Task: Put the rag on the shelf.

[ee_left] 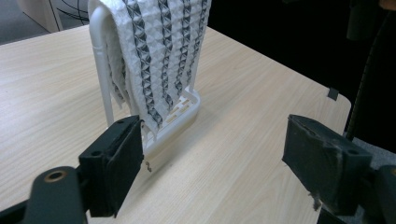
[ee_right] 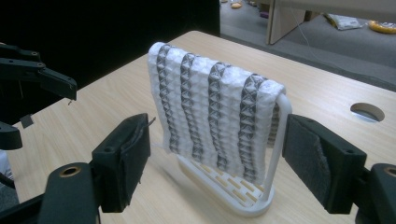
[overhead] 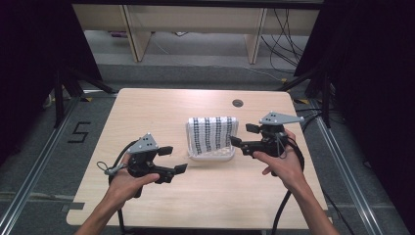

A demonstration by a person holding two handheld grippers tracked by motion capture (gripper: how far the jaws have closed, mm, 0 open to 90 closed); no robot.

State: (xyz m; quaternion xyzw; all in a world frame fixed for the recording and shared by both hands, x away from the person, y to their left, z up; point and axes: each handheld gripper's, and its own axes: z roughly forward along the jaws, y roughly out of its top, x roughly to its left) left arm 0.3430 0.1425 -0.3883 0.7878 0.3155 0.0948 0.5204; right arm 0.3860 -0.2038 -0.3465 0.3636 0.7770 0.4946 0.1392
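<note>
Nearest the person, the left gripper (overhead: 177,159) hovers low over the table (overhead: 147,112), jaws spread wide and empty, pointed at the cloth (overhead: 212,134) from its left. The right gripper (overhead: 243,138) sits slightly farther in, just beside the cloth's right edge, jaws likewise released and holding nothing.

Between them stands a white rack (overhead: 211,156), a slotted base with an upright hoop. The cloth, white with dark zigzag stripes, hangs draped over the hoop at mid-table. In the left gripper view its lower hem (ee_left: 148,122) reaches nearly to the base.

Beyond the rack lie bare tabletop and a cable hole (overhead: 238,103).

Risks, as judged: the rack looks light, so a sideways pull on the cloth could tip or drag it. A jaw closing too deep may pinch the hoop (ee_right: 279,135) along with the fabric. Grasping one layer alone could let the cloth slide off unevenly.
</note>
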